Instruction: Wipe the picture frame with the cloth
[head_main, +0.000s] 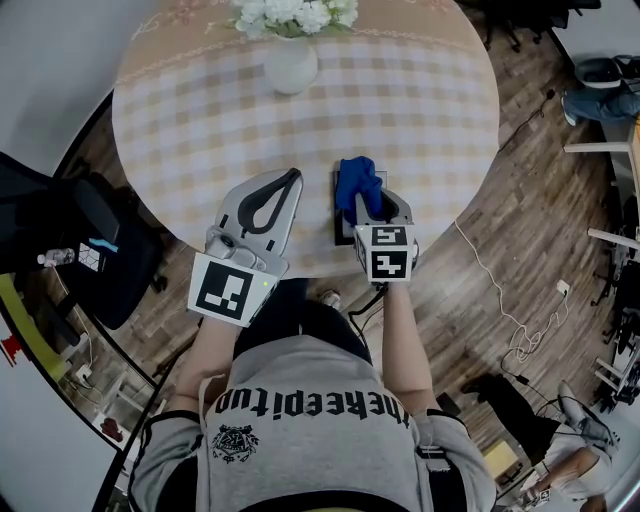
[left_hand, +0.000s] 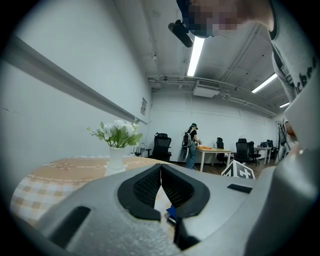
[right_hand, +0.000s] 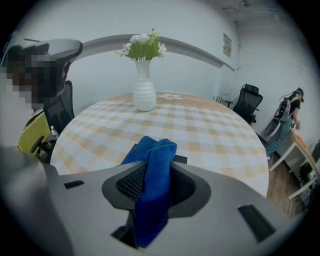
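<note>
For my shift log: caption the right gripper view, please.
Right tool shut on the blue cloth at the dark picture frame, white flower vase beyond on the checked table.

One line of print can be read: dark block letters across the chest of the person's grey shirt (head_main: 310, 440), behind the jaws. It is upside down in the head view and looks like "thekeepitup", though the last letters are unsure. The emblem under it is too small to read.

The cubes on the left gripper (head_main: 296, 176) and the right gripper (head_main: 365, 200) carry black-and-white square markers.

Far beyond the jaws, a wall sign (left_hand: 143, 106) (right_hand: 227, 45) is too small to read.
</note>
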